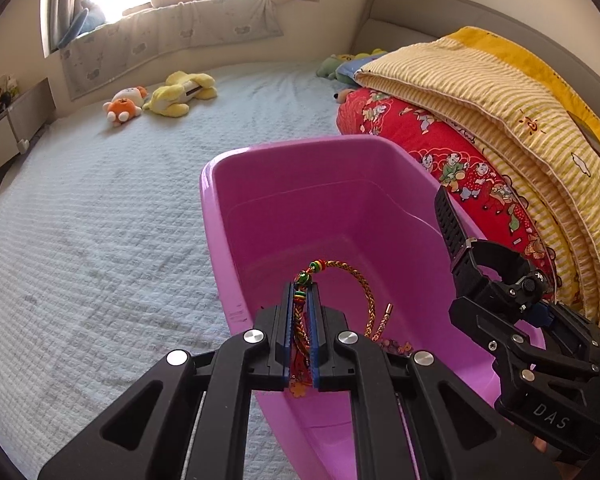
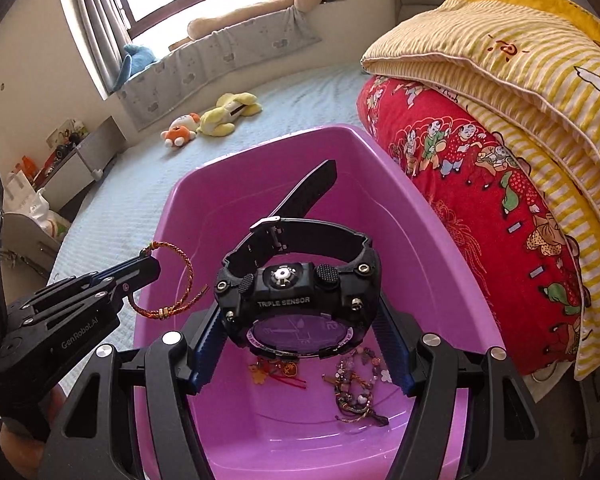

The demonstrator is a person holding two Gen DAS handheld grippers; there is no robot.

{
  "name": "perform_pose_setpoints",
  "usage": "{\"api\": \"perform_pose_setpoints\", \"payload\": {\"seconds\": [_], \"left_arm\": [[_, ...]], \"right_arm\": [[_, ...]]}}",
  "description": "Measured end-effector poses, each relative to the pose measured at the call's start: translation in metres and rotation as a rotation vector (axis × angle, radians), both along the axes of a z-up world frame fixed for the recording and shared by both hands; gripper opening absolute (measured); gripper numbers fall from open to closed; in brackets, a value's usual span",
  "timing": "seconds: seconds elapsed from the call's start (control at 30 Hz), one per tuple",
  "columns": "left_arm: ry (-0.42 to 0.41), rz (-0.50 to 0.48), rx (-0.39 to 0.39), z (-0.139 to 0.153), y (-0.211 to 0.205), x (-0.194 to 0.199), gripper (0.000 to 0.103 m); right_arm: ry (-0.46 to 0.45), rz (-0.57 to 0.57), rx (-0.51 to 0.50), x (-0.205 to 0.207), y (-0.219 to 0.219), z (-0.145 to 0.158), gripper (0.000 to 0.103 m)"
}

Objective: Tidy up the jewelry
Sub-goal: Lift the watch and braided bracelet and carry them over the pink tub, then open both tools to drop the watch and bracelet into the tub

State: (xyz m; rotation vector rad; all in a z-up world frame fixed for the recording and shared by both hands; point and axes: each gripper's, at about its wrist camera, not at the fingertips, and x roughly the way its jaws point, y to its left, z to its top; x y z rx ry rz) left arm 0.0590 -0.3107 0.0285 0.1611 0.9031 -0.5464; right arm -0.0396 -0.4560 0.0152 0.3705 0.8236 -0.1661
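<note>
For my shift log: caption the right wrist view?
Right gripper holds black watch over purple bin; left gripper holds braided bracelet.

I am looking at a pink-purple plastic tub [image 2: 384,148], glossy and plain, sitting on a bed [image 1: 100,216] whose cover is showing a pale blue-white waffle weave. The left gripper [image 1: 303,312] is showing black links with blue pads, and the braided bracelet [image 1: 352,276] in it is glinting gold with red, green and yellow knots. The right gripper [image 2: 300,344] is matching it in black and blue, and the watch [image 2: 300,292] is appearing all black with white lettering. Beside the tub a red quilt [image 2: 480,200] is carrying printed figures, and a yellow-and-cream striped blanket [image 2: 520,68] is lying on it.
</note>
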Motion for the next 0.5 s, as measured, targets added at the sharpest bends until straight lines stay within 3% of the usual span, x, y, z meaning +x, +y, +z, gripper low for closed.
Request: {"api": "perform_pose_setpoints", "payload": {"seconds": [0.33,0.43,0.47,0.5], "left_arm": [[0.099,0.008,0.054,-0.022,-0.01,0.02,0.008],[0.084,0.007,0.061,-0.021,-0.011,0.018,0.008],[0.076,0.009,0.066,-0.021,-0.012,0.017,0.013],[0.07,0.009,0.069,-0.02,-0.012,0.016,0.027]], "right_arm": [[0.107,0.013,0.027,0.026,-0.005,-0.021,0.065],[0.134,0.002,0.032,0.028,-0.008,-0.027,0.065],[0.151,0.0,0.031,0.029,-0.009,-0.028,0.065],[0.16,-0.004,0.03,0.029,-0.009,-0.03,0.066]]}}
